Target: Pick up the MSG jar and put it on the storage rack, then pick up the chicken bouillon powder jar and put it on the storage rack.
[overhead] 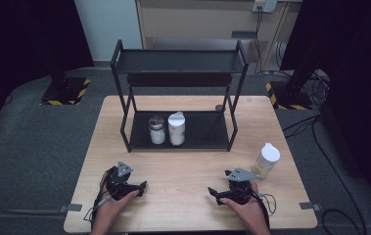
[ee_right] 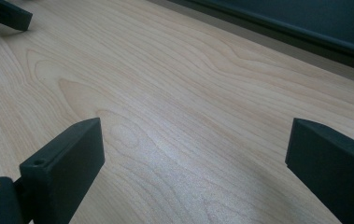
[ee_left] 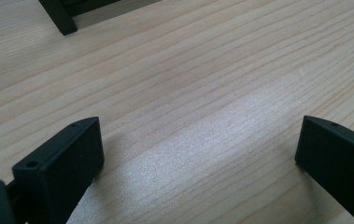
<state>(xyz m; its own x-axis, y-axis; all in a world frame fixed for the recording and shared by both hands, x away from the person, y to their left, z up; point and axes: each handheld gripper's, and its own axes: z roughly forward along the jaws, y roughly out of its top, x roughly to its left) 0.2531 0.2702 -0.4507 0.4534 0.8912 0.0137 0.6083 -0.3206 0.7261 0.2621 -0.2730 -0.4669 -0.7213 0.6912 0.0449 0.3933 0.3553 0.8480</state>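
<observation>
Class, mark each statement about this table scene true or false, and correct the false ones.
1. Two containers stand on the lower shelf of the black rack. True.
2. The bottle with the white cap stands on the rack's top shelf. False: it stands on the table, beside the right gripper.
3. The left gripper is open with nothing between its jaws. True.
4. The right gripper grips a jar. False: its jaws are open over bare wood.
5. The rack's top shelf holds a jar. False: it looks bare.
</observation>
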